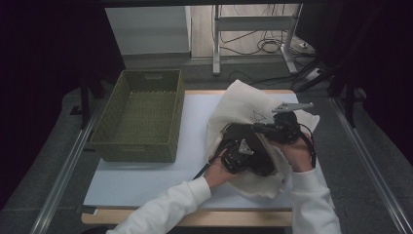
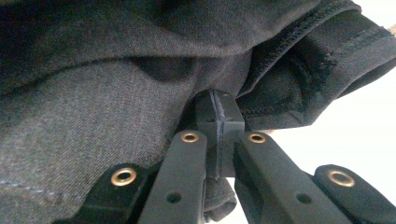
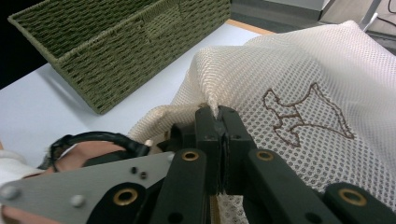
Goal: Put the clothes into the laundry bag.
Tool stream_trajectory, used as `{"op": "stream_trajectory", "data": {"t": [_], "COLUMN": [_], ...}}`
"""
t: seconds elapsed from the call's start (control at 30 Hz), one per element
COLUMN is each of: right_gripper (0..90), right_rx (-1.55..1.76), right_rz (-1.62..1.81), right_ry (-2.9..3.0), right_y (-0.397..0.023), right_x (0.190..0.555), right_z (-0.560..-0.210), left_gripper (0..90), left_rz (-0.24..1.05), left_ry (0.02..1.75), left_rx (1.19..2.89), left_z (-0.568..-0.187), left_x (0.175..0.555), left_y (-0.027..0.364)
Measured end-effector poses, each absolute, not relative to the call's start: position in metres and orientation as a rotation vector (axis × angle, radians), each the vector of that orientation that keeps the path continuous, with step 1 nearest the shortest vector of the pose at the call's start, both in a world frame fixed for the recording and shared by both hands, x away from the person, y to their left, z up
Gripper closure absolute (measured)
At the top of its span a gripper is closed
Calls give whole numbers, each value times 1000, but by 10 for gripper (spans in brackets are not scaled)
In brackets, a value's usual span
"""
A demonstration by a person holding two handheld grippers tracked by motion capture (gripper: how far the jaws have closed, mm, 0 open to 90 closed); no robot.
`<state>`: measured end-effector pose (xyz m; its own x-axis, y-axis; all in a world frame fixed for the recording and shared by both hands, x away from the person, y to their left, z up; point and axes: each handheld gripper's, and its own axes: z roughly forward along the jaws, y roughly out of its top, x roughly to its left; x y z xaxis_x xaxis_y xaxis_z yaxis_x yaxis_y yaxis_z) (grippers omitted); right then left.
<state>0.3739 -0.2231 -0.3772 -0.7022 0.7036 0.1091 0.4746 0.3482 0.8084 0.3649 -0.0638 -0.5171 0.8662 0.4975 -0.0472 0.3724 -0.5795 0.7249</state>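
Note:
A cream mesh bag (image 1: 243, 105) with a brown stitched animal outline (image 3: 303, 116) lies on the right half of the white table top. My right gripper (image 1: 265, 129) is shut on a fold of the bag's edge (image 3: 212, 105) and holds it up. A dark grey garment (image 2: 93, 116) with a stitched hem sits bunched at the bag's mouth (image 1: 263, 163). My left gripper (image 2: 219, 105) is shut on a fold of that garment, just below and left of the right gripper (image 3: 218, 119) in the high view. Much of the garment is hidden by both hands.
An empty green woven basket (image 1: 139, 146) stands on the left of the table, its near corner (image 3: 100, 109) close to the bag. White table top (image 1: 146, 180) lies between the basket and the front edge. Metal rails run along both sides of the table.

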Motion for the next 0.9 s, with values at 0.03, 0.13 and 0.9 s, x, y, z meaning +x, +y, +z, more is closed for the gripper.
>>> {"op": "stream_trajectory", "data": {"t": [0.03, 0.13, 0.9], "right_gripper": [882, 882, 882], "right_rx": [1056, 1052, 1052], "right_rz": [1280, 1285, 1322], "right_ry": [2356, 2356, 2335], "right_y": [-223, -223, -228], "right_x": [374, 373, 372], "right_z": [-377, -377, -372], "left_gripper": [900, 900, 900], "left_rz": [216, 234, 235], "left_ry": [625, 633, 673], "left_rx": [2250, 2253, 2218], "left_z": [-517, -517, -515], "left_x": [368, 374, 395], "left_y": [-65, -70, -84]}}
